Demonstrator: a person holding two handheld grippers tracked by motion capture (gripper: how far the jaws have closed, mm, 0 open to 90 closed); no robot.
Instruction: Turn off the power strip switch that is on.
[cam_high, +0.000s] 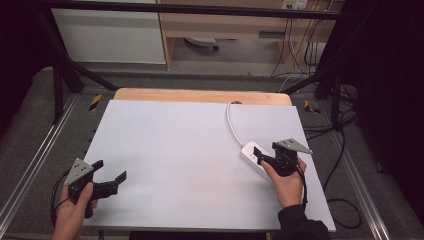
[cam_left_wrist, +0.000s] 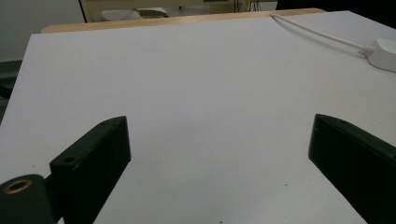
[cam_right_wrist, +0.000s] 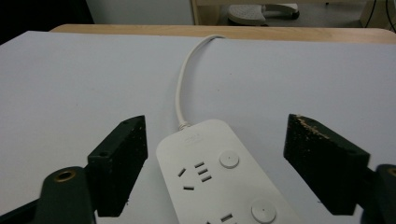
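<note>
So far the power strip (cam_right_wrist: 219, 179) is not gripped: it is seen lying flat betw. the jaws of the right gripper (cam_right_wrist: 215, 158), which stand wide apart w/ clear gaps on both sides, pads off the casing. Judged from this, the work is at an early stage or betw. steps; nothing is plugged in and a grasp or a button press is left to be done.

The strip is smooth white plastic w/ rounded corners, slotted sockets and round push buttons beside them. A white round cord (cam_right_wrist: 184, 79) is run from its far end, away from the tool, curving to the table's back edge. Rough, speckled wear is seen on the right jaw's pad.

The left gripper (cam_left_wrist: 219, 149) is held open over bare matte grey-white tabletop (cam_left_wrist: 187, 70), well apart from the strip; a wooden edge is seen beyond.
</note>
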